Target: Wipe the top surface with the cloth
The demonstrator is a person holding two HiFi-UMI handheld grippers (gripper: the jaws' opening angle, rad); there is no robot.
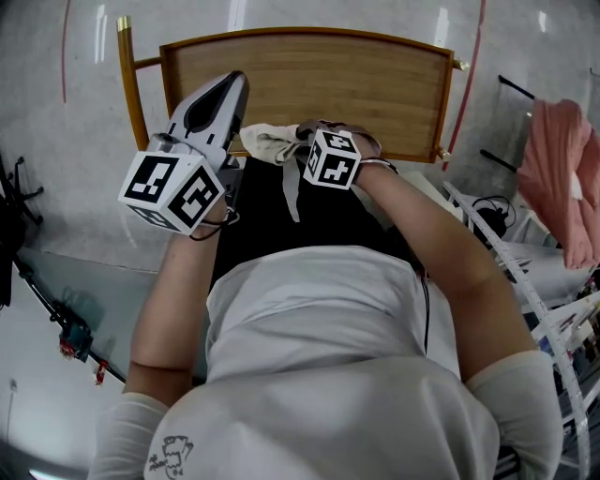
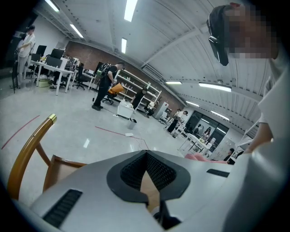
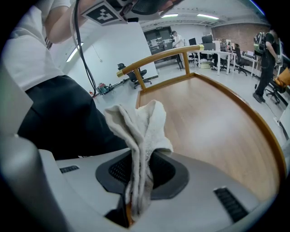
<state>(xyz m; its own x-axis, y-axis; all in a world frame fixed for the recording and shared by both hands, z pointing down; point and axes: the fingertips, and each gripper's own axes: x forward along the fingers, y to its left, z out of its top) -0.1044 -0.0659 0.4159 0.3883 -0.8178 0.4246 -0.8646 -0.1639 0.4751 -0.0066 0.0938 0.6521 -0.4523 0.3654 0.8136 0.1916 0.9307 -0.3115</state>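
A wooden top point(image 1: 319, 94) with a raised golden-brown rim stands in front of the person's lap. Its board point(image 3: 213, 122) is bare in the right gripper view. My right gripper point(image 1: 300, 142) hovers at the top's near edge, shut on a crumpled off-white cloth point(image 1: 270, 142). The cloth point(image 3: 140, 127) sticks up from between the pads and flops toward the board. My left gripper point(image 1: 234, 82) is raised over the near left corner, pointing away, its jaws closed tip to tip with nothing between them point(image 2: 145, 153). A corner of the top point(image 2: 63, 165) shows below it.
A brass-tipped wooden post point(image 1: 123, 23) rises at the top's far left corner. Pink fabric point(image 1: 562, 178) hangs at the right above cables and metal frames point(image 1: 525, 272). Black gear point(image 1: 14, 206) sits at the left on the grey floor. People and desks point(image 2: 54, 68) stand far off.
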